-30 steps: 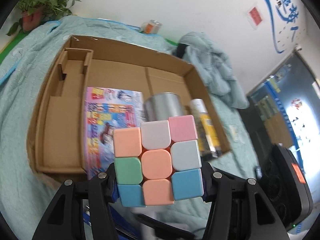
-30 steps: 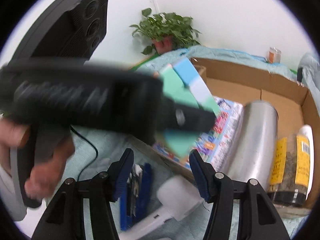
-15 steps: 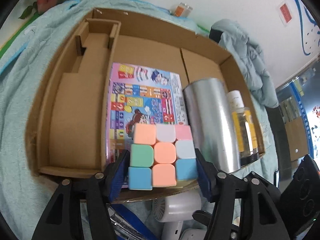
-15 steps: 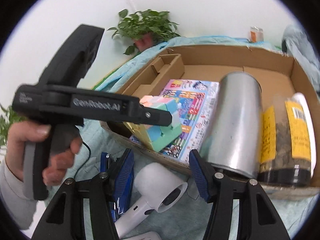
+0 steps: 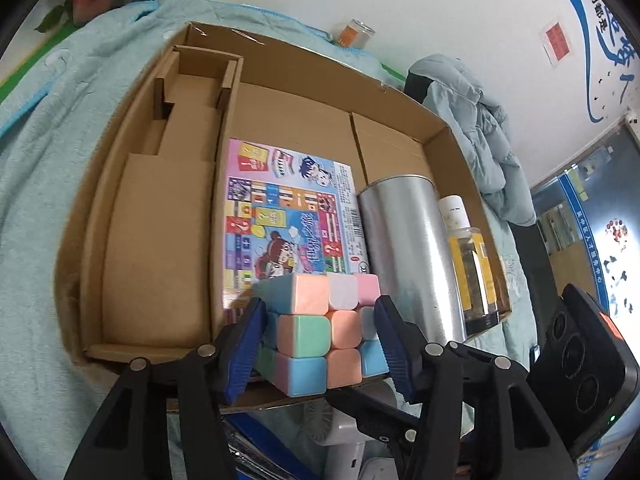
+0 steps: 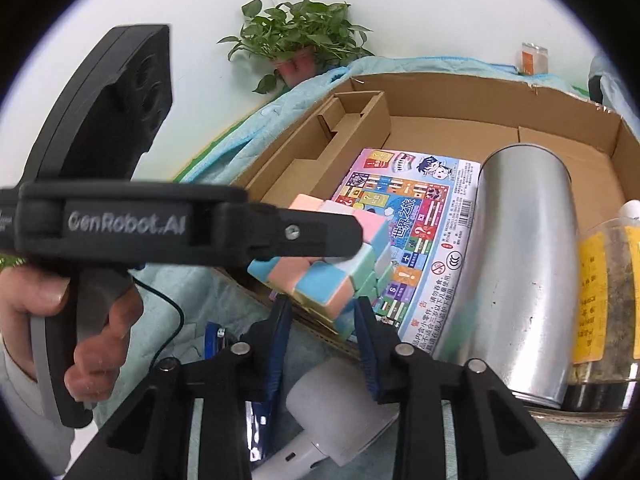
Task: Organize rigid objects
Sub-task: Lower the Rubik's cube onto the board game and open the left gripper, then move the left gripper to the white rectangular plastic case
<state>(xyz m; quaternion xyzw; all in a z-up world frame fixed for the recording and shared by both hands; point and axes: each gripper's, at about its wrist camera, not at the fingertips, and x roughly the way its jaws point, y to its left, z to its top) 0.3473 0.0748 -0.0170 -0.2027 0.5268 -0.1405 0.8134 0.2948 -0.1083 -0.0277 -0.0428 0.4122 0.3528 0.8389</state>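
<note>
Puzzle cube (image 5: pixel 320 328), pastel-coloured, sits clamped between the blue pads of the left claw (image 5: pixel 318 344) in the left wrist view. It hangs just over the near edge of a cardboard box (image 5: pixel 160 240), tilted so one corner points down. Straight ahead of the claw, a colourful game box (image 5: pixel 288 220) lies flat inside. Ahead and to the right lie a silver can (image 5: pixel 408 248) and a jar with a yellow label (image 5: pixel 472 264). Below the claw, outside the box, part of a white handheld fan (image 5: pixel 340 432) shows.

From the right wrist view, the cube (image 6: pixel 332 276) appears ahead of the right claw (image 6: pixel 322 340), gripped from the side by the left claw, which a hand (image 6: pixel 60 320) holds. The right claw's jaws stand apart, holding nothing. Below them lies the white fan (image 6: pixel 332 416).

The cube looks light and stiff, a hard plastic block with smooth, likely slippery faces. Its layers may twist, so opposite flat faces, squeezed squarely, seem the best hold.
</note>
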